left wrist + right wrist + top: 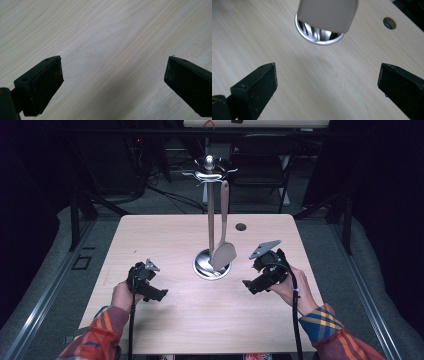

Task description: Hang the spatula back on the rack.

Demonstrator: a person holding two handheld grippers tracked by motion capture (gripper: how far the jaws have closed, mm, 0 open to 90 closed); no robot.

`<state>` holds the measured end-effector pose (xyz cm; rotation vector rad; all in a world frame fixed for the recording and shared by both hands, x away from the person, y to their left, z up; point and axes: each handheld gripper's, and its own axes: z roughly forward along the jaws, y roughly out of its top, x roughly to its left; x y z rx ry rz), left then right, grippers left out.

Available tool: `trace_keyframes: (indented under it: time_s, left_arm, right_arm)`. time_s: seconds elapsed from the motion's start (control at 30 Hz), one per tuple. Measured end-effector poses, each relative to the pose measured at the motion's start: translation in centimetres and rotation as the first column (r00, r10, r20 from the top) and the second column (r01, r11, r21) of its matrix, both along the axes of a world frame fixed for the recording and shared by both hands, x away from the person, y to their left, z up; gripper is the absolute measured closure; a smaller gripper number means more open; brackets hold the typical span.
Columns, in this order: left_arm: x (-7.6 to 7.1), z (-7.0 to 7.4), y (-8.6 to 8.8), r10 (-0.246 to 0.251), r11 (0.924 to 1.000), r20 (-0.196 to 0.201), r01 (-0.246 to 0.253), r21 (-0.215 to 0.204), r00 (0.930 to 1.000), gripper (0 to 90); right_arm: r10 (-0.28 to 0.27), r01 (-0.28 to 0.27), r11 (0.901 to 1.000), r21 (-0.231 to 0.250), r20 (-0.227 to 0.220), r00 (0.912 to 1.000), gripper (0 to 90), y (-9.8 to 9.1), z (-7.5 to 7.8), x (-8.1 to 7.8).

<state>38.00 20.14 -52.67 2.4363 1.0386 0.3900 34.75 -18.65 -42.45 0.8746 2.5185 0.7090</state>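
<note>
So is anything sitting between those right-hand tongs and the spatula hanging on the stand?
Nothing visible. The right tongs are open and empty, and between them and the beige spatula, which hangs above the stand's shiny round base, there's just bare table.

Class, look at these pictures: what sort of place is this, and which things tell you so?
Probably a recording lab, not a kitchen: a bare pale wooden table ringed by black curtains, loose floor cables, and a lone beige spatula hanging from a shiny metal utensil stand.
</note>
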Motion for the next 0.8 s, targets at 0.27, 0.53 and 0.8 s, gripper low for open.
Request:
trace_keyframes:
  time_s: [0.27,0.53,0.8]
  left_arm:
    - [0.0,-0.1,-0.1,-0.007,1.0,-0.002,0.007,0.003,1.0,1.8]
    - [0.0,-0.2,-0.3,-0.026,0.9996,-0.012,0.026,0.011,0.9996,1.9]
    - [0.2,-0.4,-0.6,-0.039,0.999,-0.026,0.04,0.021,0.9989,1.8]
  right_arm:
    - [-0.033,0.031,0.9983,-0.05,-0.043,0.9985,2.0,-1.8,-3.6,-0.8]
    - [-0.063,0.045,0.9856,-0.163,-0.108,0.9921,2.0,-3.0,-7.4,-2.2]
    - [-0.058,0.028,0.9726,-0.231,-0.127,0.9902,1.7,-3.2,-8.9,-1.9]
